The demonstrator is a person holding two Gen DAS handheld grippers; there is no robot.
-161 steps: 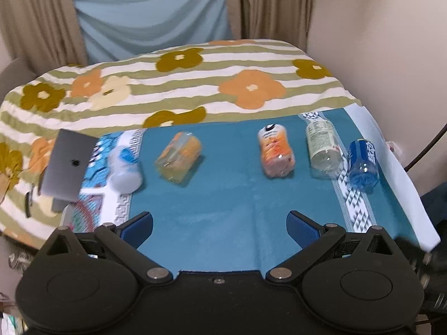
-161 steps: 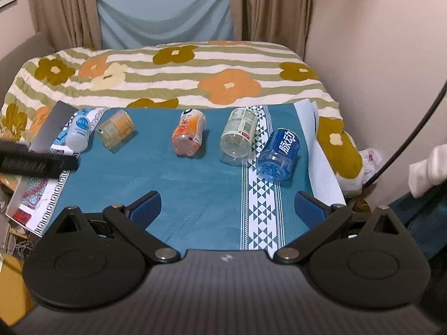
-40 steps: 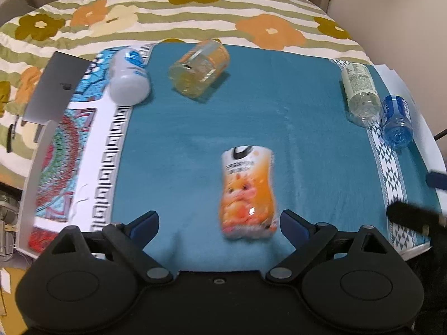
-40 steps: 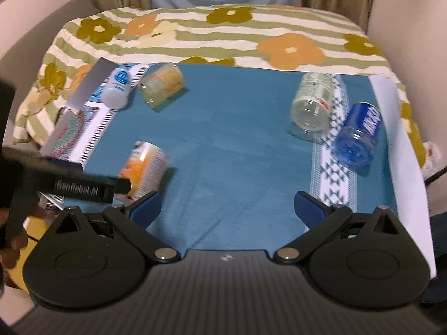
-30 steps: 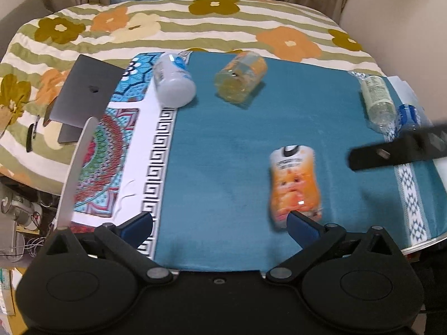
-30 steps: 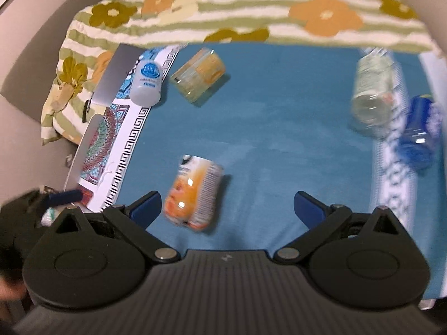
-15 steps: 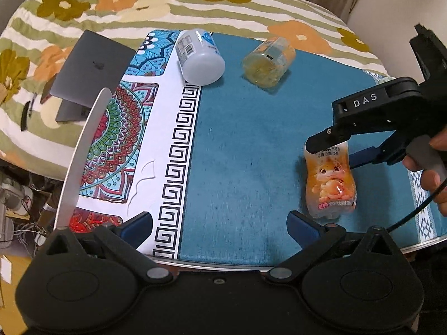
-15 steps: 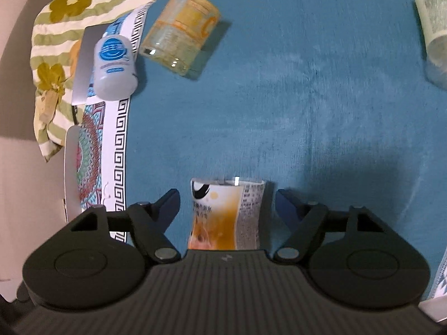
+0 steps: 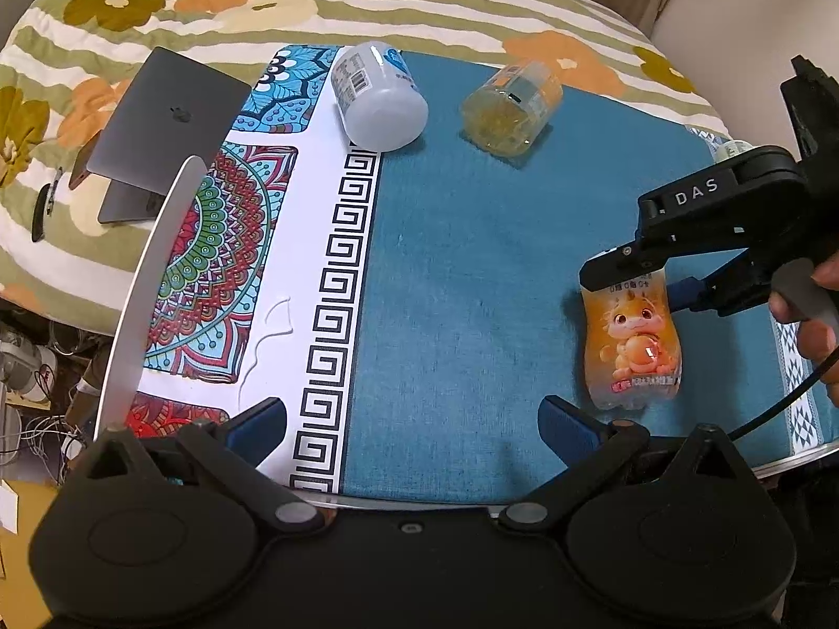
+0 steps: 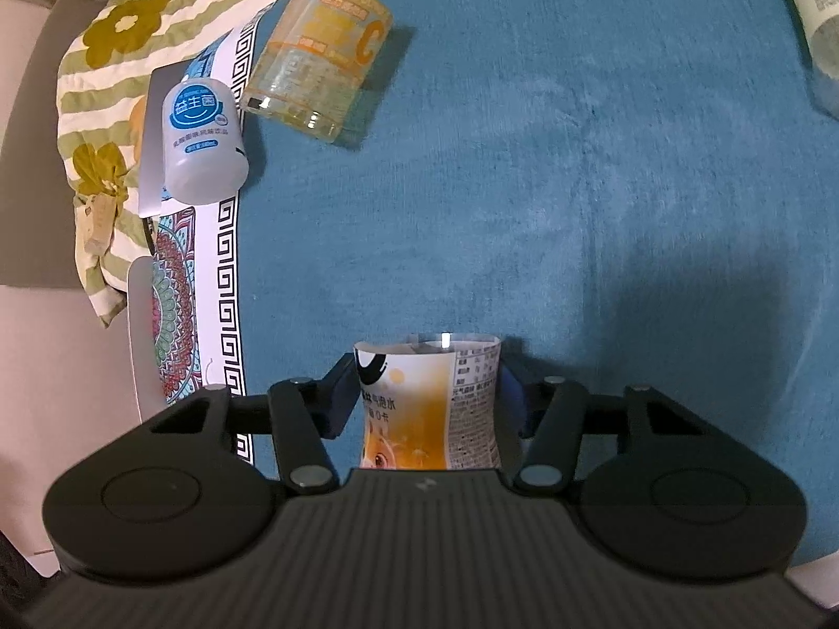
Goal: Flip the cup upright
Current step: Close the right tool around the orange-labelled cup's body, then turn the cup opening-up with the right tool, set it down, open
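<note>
An orange cartoon-printed cup stands upright on the teal cloth at the right of the left wrist view. My right gripper is closed on the orange cup, its blue pads pressing both sides near the rim; it also shows in the left wrist view. My left gripper is open and empty, hovering over the table's near edge, left of the cup.
A white cup and a yellow clear cup lie on their sides at the far side. A clear bottle-cup lies at the right. A grey laptop rests on the flowered bedspread, left.
My right gripper's jaws have closed from either side onto the orange cup and come lower over it. The left gripper drew back slightly to the left.
</note>
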